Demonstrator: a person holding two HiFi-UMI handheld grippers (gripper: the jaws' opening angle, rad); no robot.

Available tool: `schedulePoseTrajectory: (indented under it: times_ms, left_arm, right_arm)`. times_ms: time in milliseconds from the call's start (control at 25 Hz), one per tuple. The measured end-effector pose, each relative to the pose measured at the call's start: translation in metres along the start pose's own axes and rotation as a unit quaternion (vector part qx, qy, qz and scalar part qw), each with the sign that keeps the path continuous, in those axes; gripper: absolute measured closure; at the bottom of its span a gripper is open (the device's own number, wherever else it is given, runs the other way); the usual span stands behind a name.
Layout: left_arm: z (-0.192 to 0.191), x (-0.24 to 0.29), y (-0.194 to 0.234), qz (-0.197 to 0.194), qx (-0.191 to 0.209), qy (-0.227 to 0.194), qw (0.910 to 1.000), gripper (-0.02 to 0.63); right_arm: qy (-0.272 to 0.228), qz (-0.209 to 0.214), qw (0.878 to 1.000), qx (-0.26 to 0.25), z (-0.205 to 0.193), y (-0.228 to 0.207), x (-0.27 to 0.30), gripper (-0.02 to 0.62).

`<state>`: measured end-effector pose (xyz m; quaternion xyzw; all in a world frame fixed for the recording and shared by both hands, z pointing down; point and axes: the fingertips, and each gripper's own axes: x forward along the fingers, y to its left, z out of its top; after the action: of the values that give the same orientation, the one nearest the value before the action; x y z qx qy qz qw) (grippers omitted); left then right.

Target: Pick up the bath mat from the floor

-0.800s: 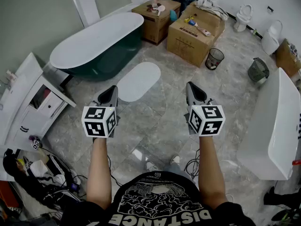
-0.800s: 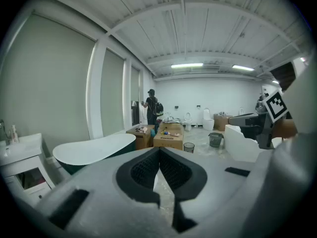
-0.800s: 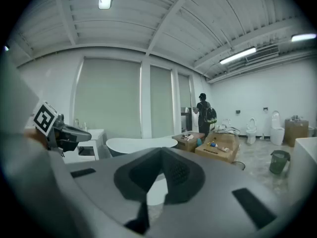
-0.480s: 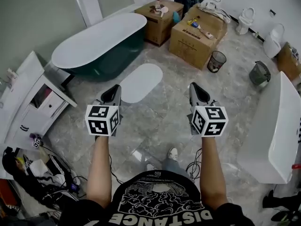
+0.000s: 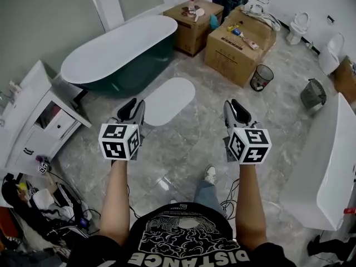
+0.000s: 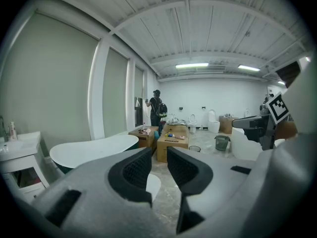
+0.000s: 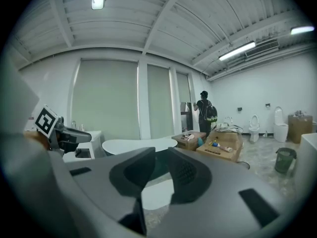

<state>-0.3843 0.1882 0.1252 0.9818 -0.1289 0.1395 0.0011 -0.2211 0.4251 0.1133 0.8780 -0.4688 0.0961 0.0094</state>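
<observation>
The white oval bath mat [image 5: 167, 100] lay flat on the floor [image 5: 186, 141], ahead of and below both grippers, long axis slanting away rightward, nearer the left gripper [image 5: 132, 105] than the right gripper [image 5: 233, 107], both fingers narrowly parted, empty.
</observation>
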Motion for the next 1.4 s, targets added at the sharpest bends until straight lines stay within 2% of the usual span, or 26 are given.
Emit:
schedulePoseTrajectory:
  times_ms: [320,760,1000,1400]
  left_arm:
    - [0.022,0.081,-0.013,0.037,-0.008,0.007,0.9993,0.443]
    - [0.052,0.155,-0.018,0.126,-0.04,0.005,0.9913,0.365]
    - [0.063,0.166,-0.015,0.165,-0.052,0.003,0.9849,0.345]
    - [0.058,0.186,0.008,0.201,-0.063,0.004,0.9775,0.344]
  right_arm:
    - [0.004,0.034,0.999,0.01,0.014,-0.078,0.068,0.485]
    - [0.016,0.098,0.995,0.008,0.034,-0.172,0.154,0.397]
    - [0.021,0.133,0.991,0.004,0.047,-0.191,0.19,0.356]
    - [0.03,0.175,0.984,-0.003,0.047,-0.184,0.246,0.348]
